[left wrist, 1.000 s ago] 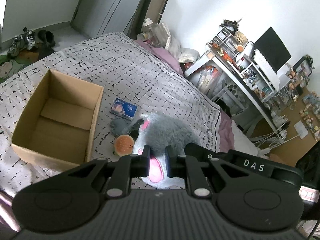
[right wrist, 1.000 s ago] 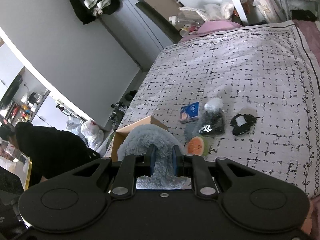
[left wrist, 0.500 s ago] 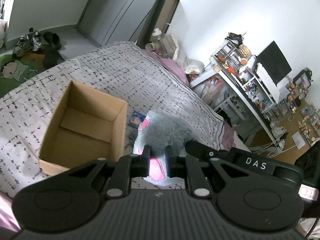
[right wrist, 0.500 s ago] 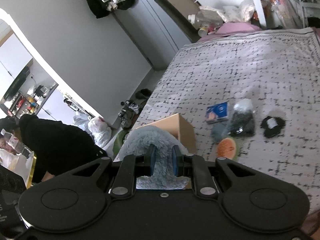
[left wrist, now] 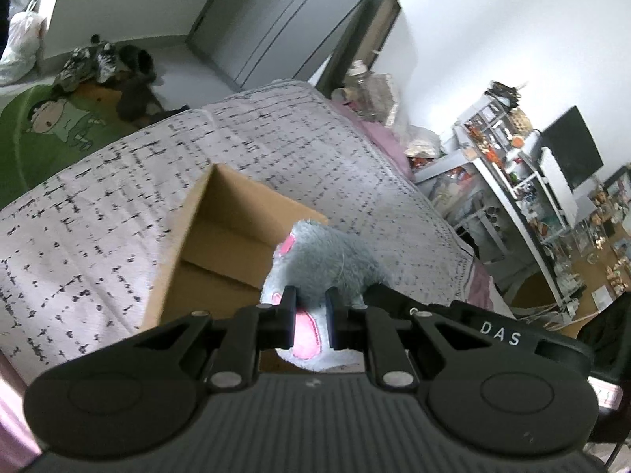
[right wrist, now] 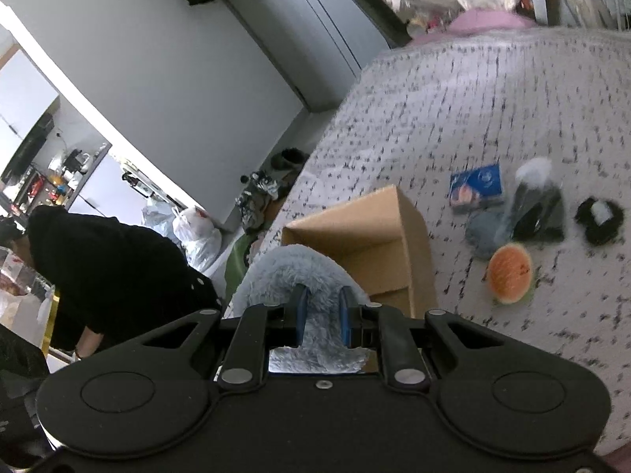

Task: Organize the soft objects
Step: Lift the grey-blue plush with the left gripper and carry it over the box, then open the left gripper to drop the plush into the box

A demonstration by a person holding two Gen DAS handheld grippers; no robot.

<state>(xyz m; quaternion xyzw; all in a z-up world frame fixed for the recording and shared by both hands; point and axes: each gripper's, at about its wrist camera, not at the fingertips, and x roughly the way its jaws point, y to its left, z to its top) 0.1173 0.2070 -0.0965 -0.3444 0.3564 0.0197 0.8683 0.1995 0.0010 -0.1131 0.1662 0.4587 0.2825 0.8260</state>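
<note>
A grey plush toy (left wrist: 331,264) with pink ears is held by both grippers above the open cardboard box (left wrist: 221,232) on the bed. My left gripper (left wrist: 309,307) is shut on the toy's pink-and-white part. My right gripper (right wrist: 320,307) is shut on the toy's grey fur (right wrist: 292,272), with the box (right wrist: 378,236) just beyond it. On the bed right of the box lie an orange soft ball (right wrist: 509,274), a grey soft item (right wrist: 483,232), a dark bagged item (right wrist: 538,213) and a black fluffy item (right wrist: 599,218).
A blue packet (right wrist: 477,189) lies on the patterned bedspread (left wrist: 98,205). A person in black (right wrist: 102,268) stands left of the bed. Shoes (left wrist: 102,63) and a green rug (left wrist: 47,126) lie on the floor. Cluttered shelves (left wrist: 524,169) stand at right.
Both grippers have carried the plush toy leftward from the loose items to over the box. The box now lies directly behind the toy in both views.
</note>
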